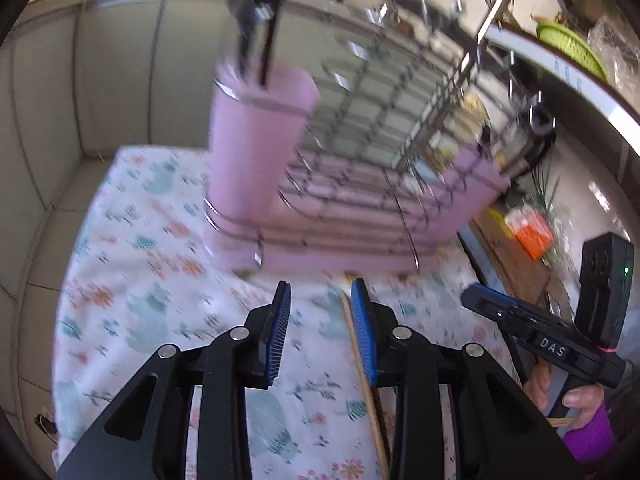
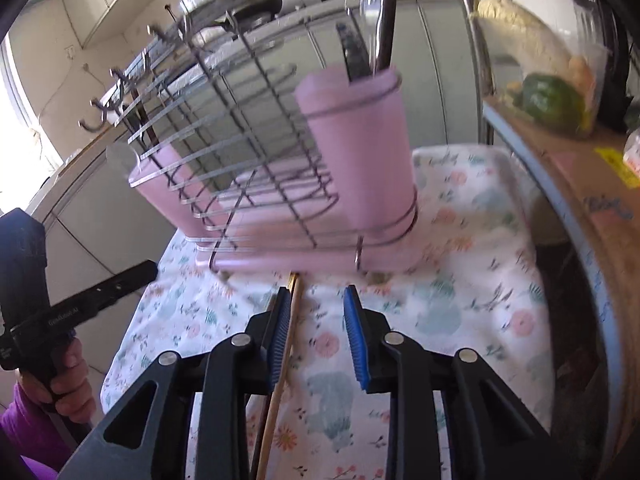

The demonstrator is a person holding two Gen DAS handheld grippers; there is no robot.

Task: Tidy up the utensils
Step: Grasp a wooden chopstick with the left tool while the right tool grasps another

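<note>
A pink dish rack with a wire frame (image 1: 360, 152) stands on the floral cloth (image 1: 132, 280). Its pink utensil cup (image 1: 256, 148) holds dark-handled utensils (image 1: 256, 20); in the right wrist view the cup (image 2: 360, 144) holds a metal spoon and dark handles (image 2: 376, 32). Wooden chopsticks (image 1: 360, 368) lie on the cloth in front of the rack, also in the right wrist view (image 2: 284, 364). My left gripper (image 1: 320, 332) is open and empty, the chopsticks beside its right finger. My right gripper (image 2: 318, 336) is open and empty, the chopsticks beside its left finger.
The right gripper's body and the hand holding it (image 1: 560, 344) are at the left view's right edge. A shelf with an orange packet (image 1: 532, 236) and a green basket (image 1: 568, 48) stands to the right. A bag of vegetables (image 2: 540, 72) sits on a cardboard box. Tiled wall behind.
</note>
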